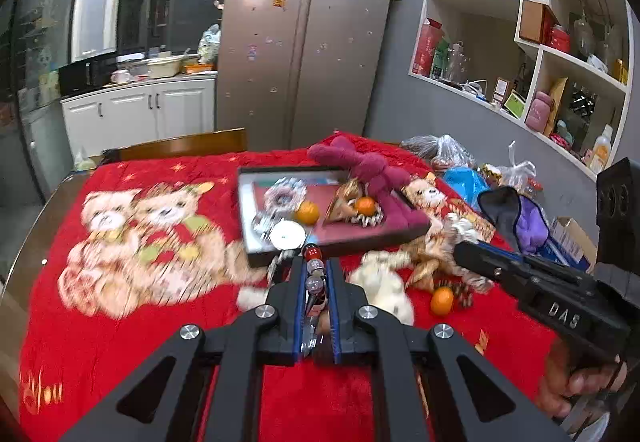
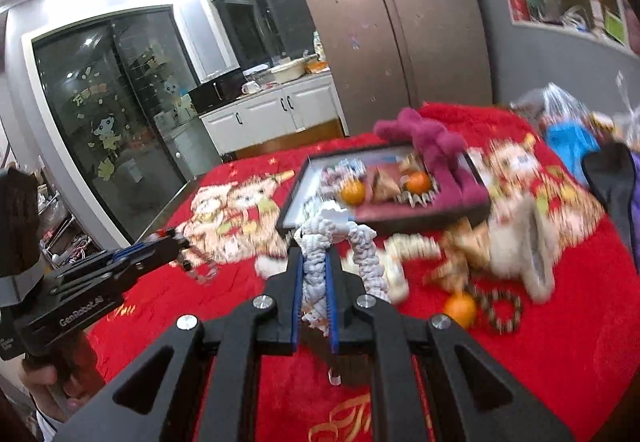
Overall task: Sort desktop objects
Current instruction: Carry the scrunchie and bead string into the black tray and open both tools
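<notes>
My left gripper [image 1: 316, 274] is shut on a beaded bracelet [image 1: 312, 270] with red and clear beads, held above the red blanket just short of the dark tray [image 1: 336, 244]. My right gripper [image 2: 316, 262] is shut on a grey-white scrunchie [image 2: 320, 242], near the tray's [image 2: 384, 226] front edge. The tray holds two oranges [image 1: 308, 211], a maroon plush bow [image 1: 368, 165], hair ties and a gold wrapper. Each gripper shows in the other's view, the right [image 1: 460, 250] and the left [image 2: 180, 242].
On the blanket lie a white plush toy [image 1: 384, 282], a loose orange [image 1: 442, 301], a spotted hair tie [image 2: 500, 312] and a fuzzy cream piece [image 2: 524, 254]. Plastic bags [image 1: 444, 151] and boxes crowd the table's right side. A wooden chair back [image 1: 180, 147] stands behind.
</notes>
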A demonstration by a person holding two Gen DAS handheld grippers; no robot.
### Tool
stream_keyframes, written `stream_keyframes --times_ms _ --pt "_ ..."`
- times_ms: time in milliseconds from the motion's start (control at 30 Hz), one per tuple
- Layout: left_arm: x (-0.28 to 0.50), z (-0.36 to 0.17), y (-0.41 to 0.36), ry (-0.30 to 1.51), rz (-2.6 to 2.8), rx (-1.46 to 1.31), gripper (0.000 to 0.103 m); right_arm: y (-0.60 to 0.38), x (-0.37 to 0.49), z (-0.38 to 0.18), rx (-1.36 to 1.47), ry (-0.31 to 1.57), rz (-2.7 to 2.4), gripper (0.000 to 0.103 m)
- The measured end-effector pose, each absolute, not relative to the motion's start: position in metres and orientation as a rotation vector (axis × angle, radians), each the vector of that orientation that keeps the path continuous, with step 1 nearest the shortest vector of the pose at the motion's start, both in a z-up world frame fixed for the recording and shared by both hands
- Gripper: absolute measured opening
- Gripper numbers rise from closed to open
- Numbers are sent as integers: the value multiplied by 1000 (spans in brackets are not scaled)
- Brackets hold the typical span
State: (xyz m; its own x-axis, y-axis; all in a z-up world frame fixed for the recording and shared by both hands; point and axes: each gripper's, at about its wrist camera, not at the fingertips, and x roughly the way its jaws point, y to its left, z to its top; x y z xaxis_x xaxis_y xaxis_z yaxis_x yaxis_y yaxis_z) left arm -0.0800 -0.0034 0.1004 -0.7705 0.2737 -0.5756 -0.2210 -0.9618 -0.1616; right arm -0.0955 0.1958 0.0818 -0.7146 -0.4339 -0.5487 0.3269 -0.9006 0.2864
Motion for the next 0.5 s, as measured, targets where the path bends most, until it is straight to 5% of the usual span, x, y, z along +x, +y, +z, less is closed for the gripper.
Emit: stream_keyframes --times_ms 267,500 --pt "-175 106 29 -54 2641 -973 10 176 -190 96 917 -206 -2540 11" --pt "-239 55 51 -100 2584 -1122 10 185 -271 44 1076 -288 -2485 11"
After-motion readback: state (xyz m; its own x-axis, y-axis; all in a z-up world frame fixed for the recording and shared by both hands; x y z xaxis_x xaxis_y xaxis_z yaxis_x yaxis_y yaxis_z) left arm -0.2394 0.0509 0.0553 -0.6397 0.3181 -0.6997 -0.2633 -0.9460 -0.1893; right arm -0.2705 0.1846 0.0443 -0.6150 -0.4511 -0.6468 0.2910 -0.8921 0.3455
